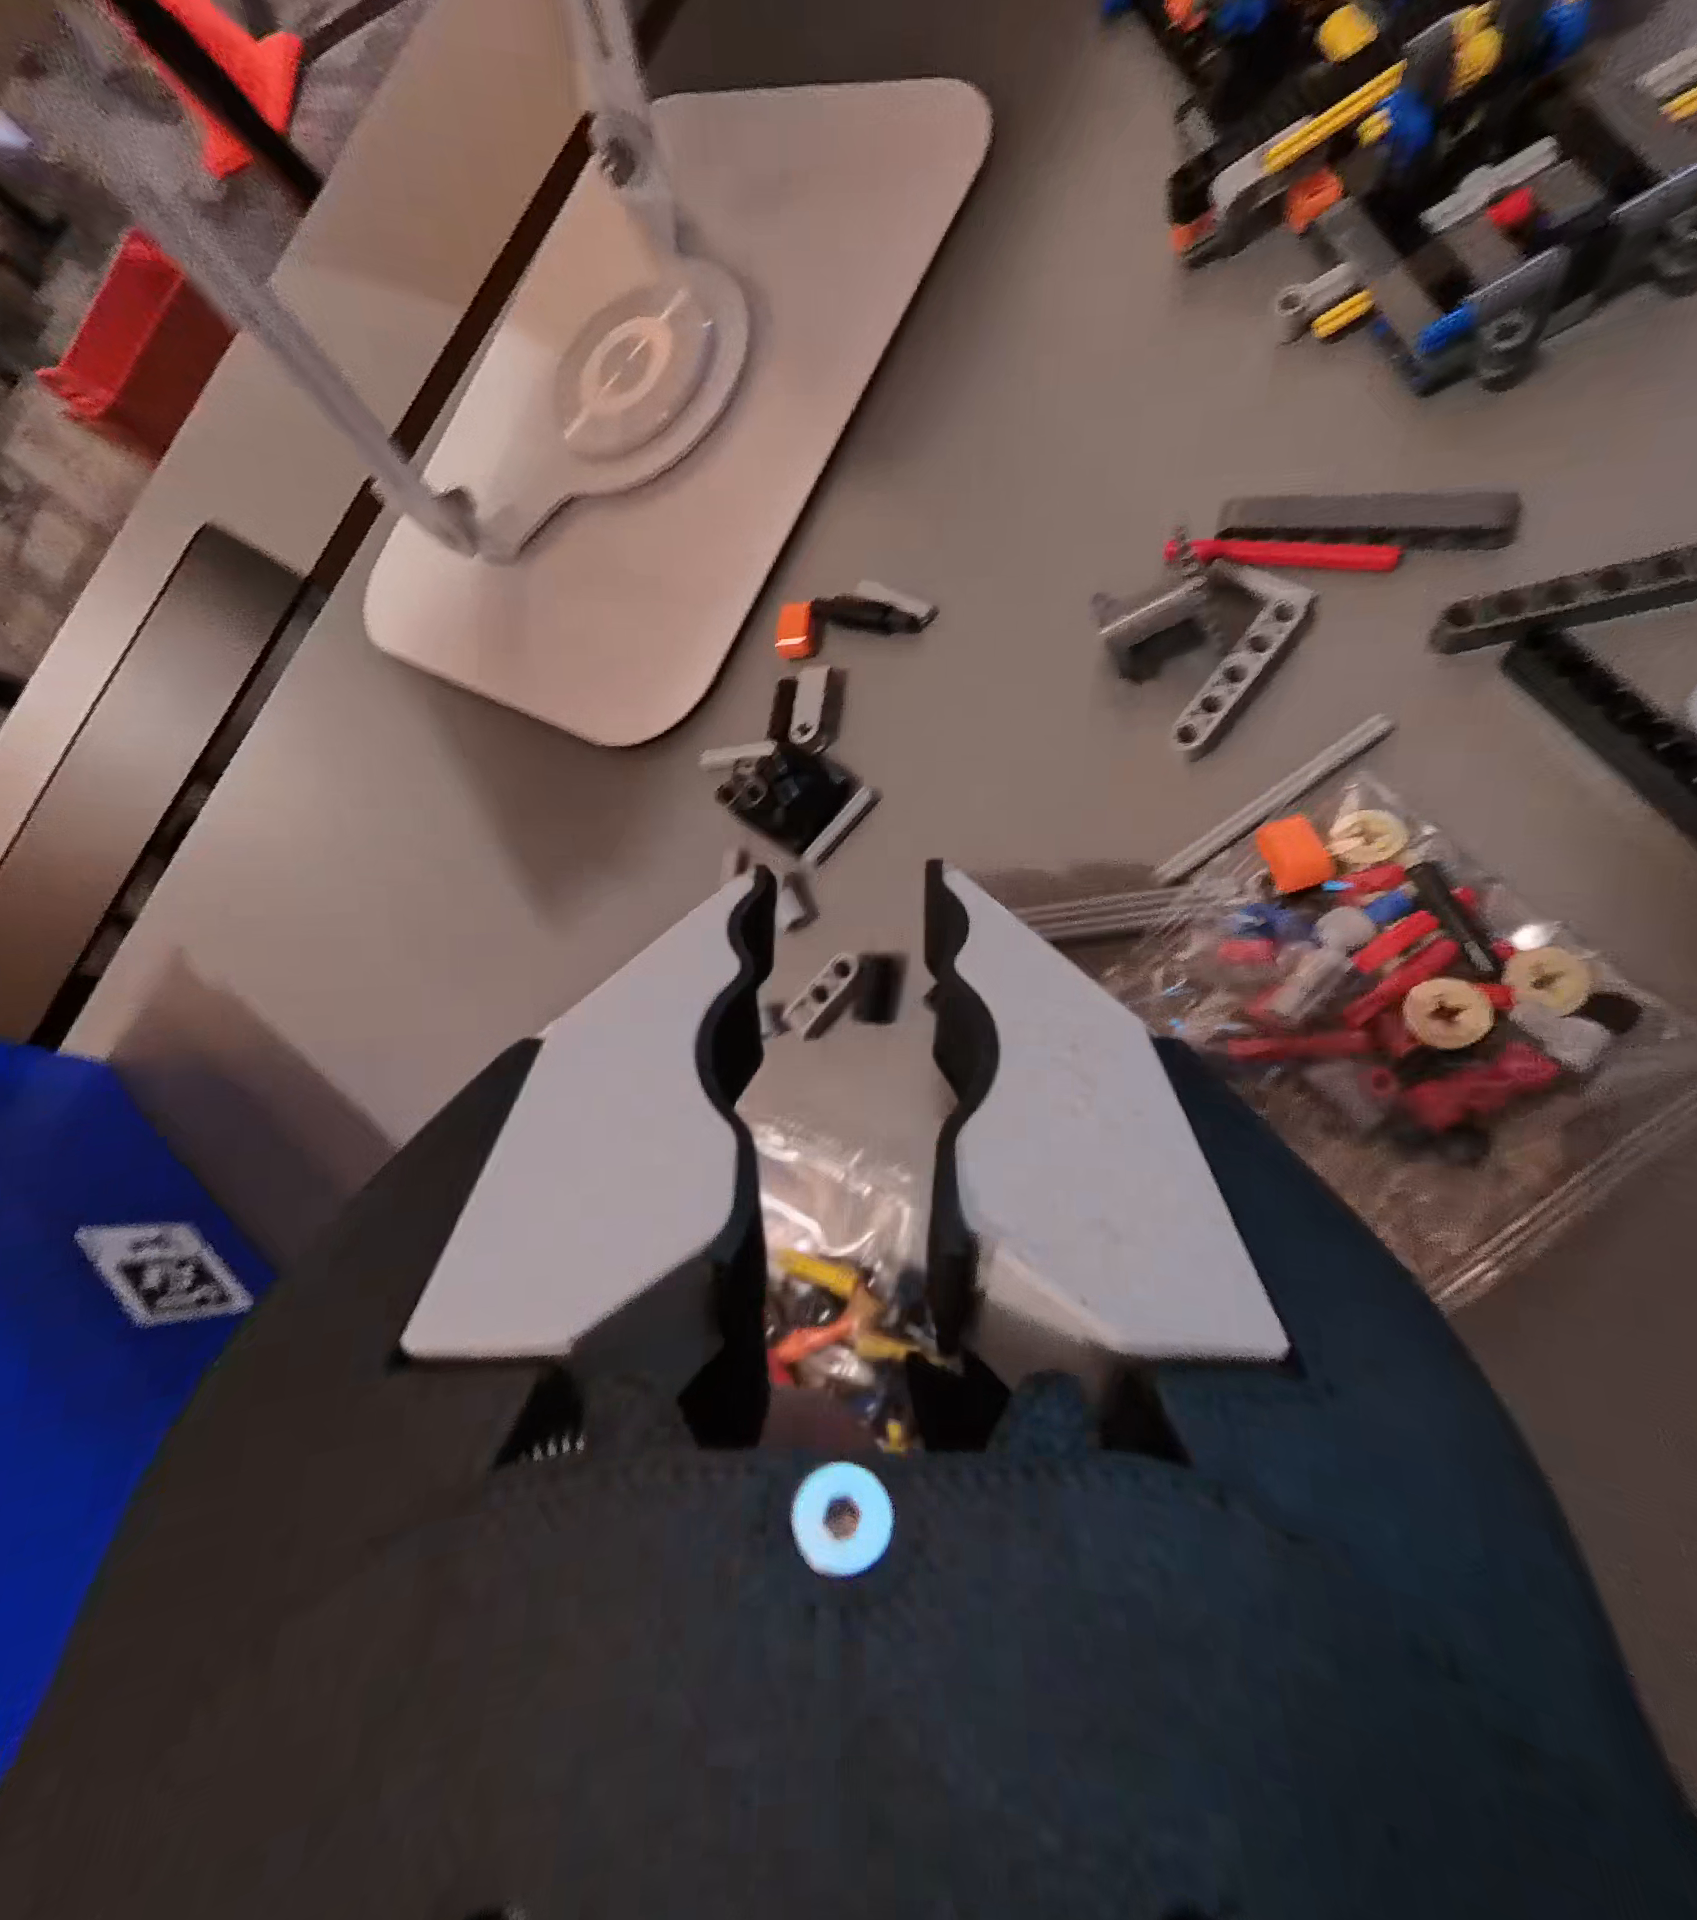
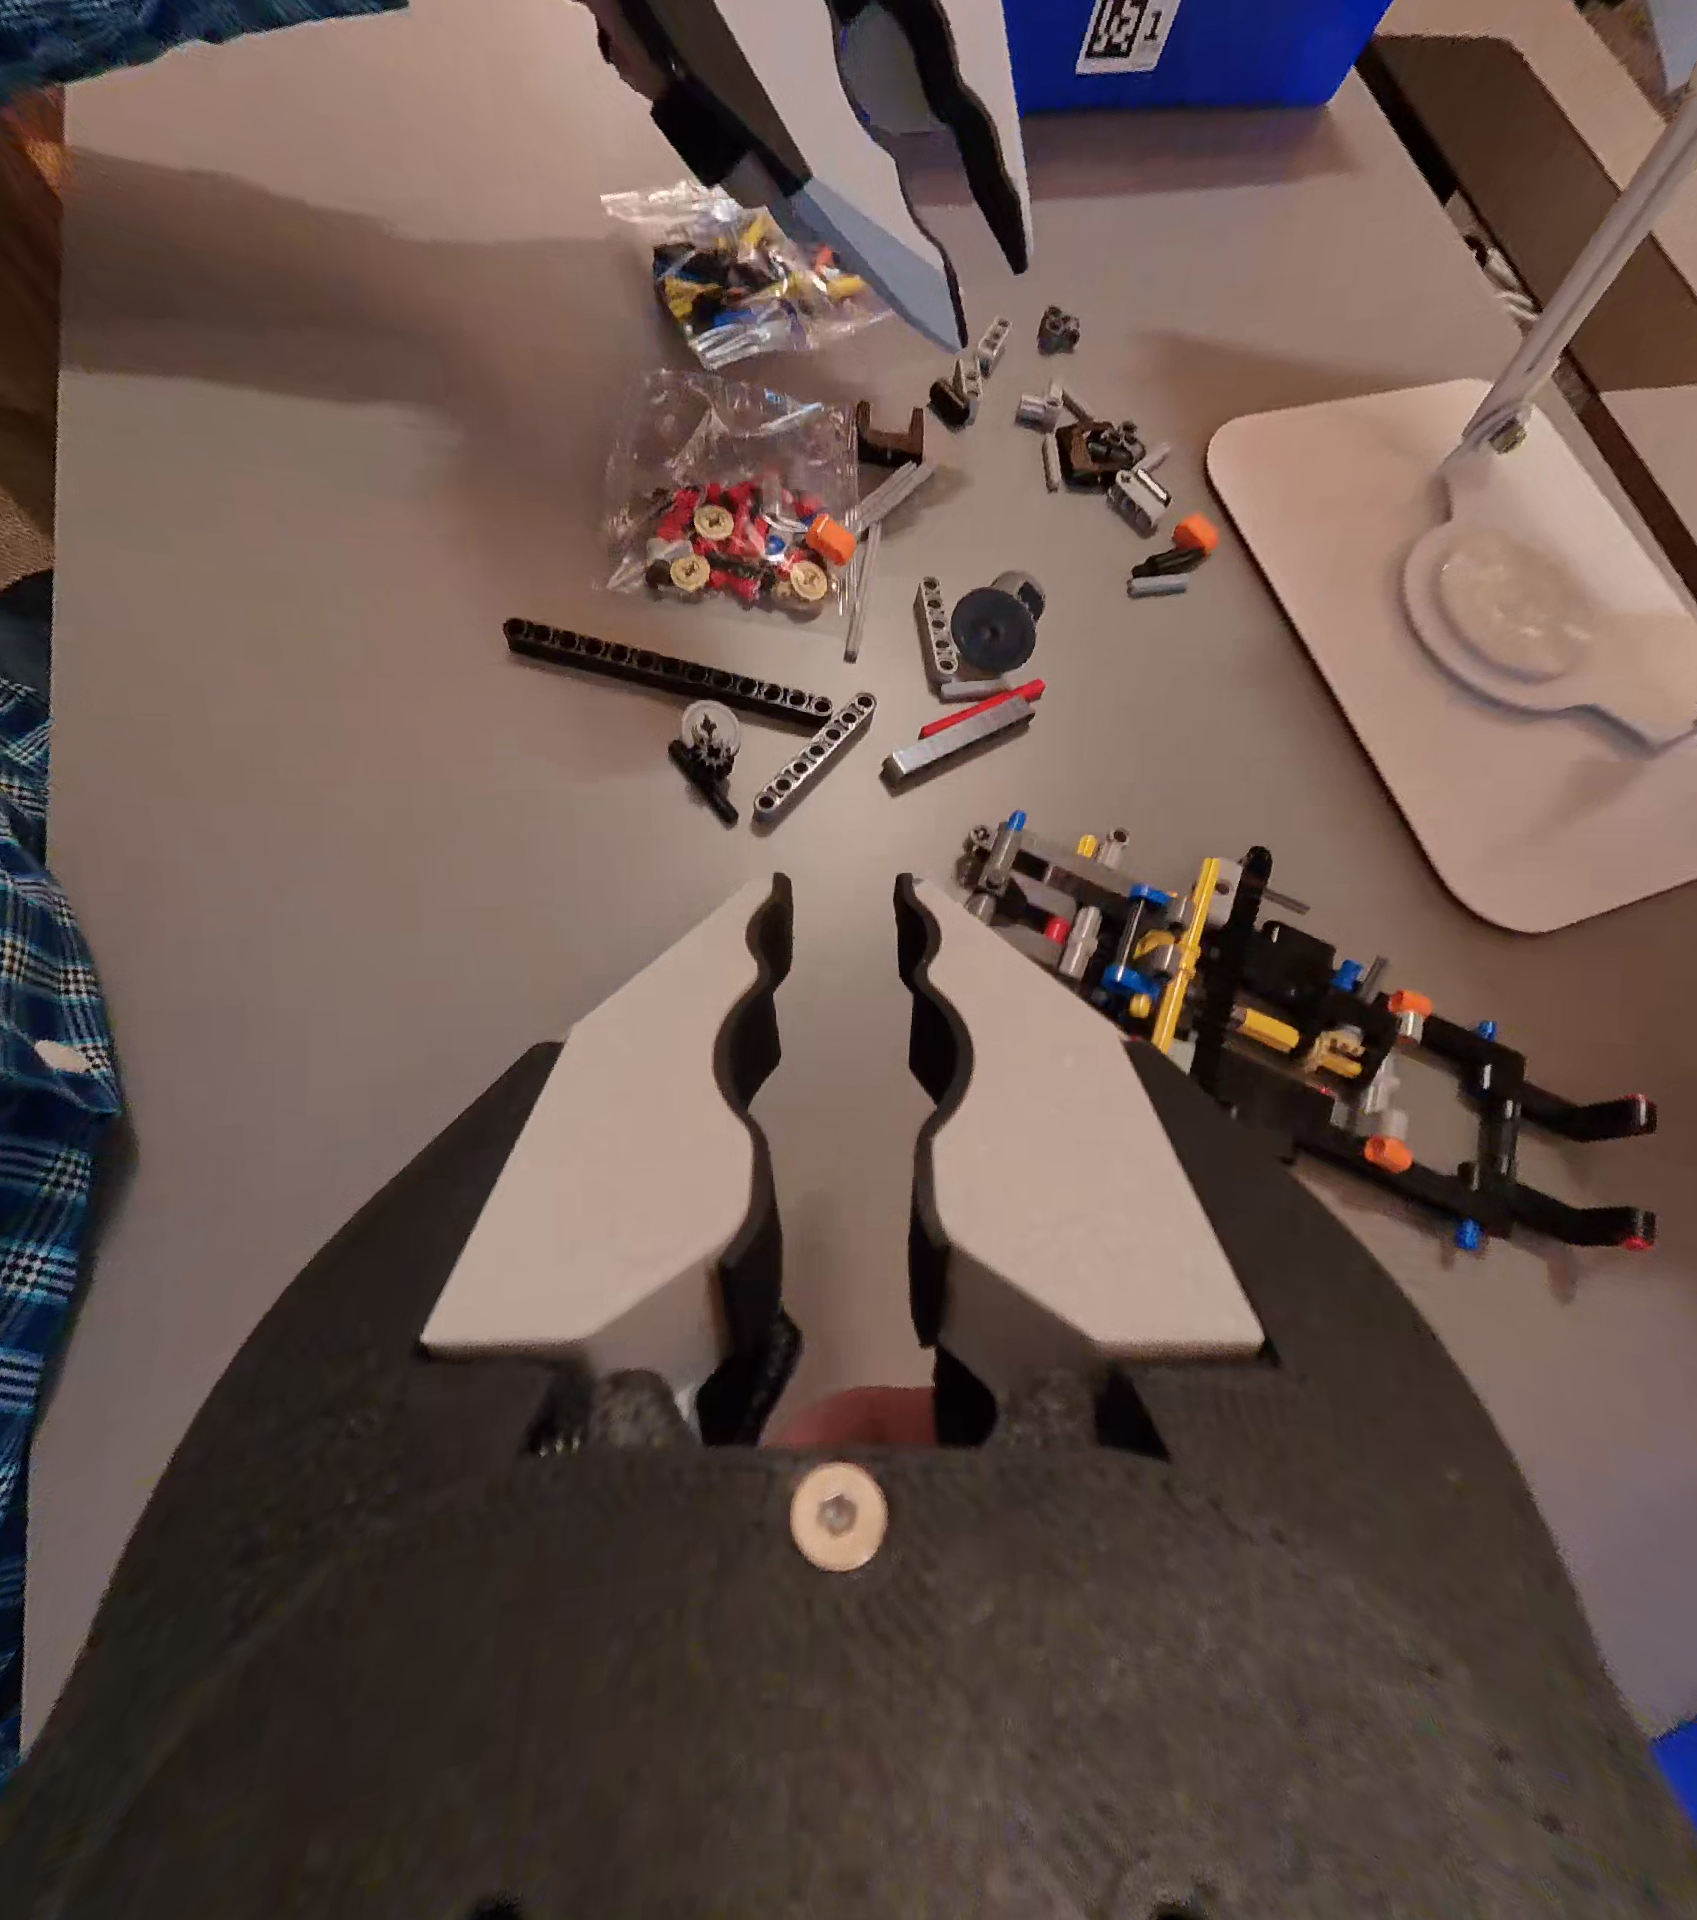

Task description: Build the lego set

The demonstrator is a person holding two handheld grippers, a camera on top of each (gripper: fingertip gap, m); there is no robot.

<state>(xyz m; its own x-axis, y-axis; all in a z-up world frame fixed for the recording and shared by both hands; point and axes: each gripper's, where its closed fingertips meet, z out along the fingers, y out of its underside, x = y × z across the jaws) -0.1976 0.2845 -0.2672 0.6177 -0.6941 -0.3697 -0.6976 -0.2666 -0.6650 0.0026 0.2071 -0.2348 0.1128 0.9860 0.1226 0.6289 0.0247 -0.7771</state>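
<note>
The left tool (image 1: 849,883) hangs above the surface (image 1: 511,883) with its jaws apart and nothing between them. Just beyond its tips lies a small grey and black piece (image 1: 849,987), and past that a cluster of black and grey pieces (image 1: 792,774). Beneath the tool sits a clear bag of mixed pieces (image 1: 844,1299); beside it lies a second bag of red pieces (image 1: 1384,1018).

The right tool (image 2: 844,883) is also open and empty, over bare surface. The half-built model (image 2: 1270,1018) lies just beside its right finger. Farther out lie a long black beam (image 2: 667,670), a grey beam (image 2: 816,756) and a red rod (image 2: 984,707). A white stand base (image 2: 1343,644) sits well apart, near the surface's edge.
</note>
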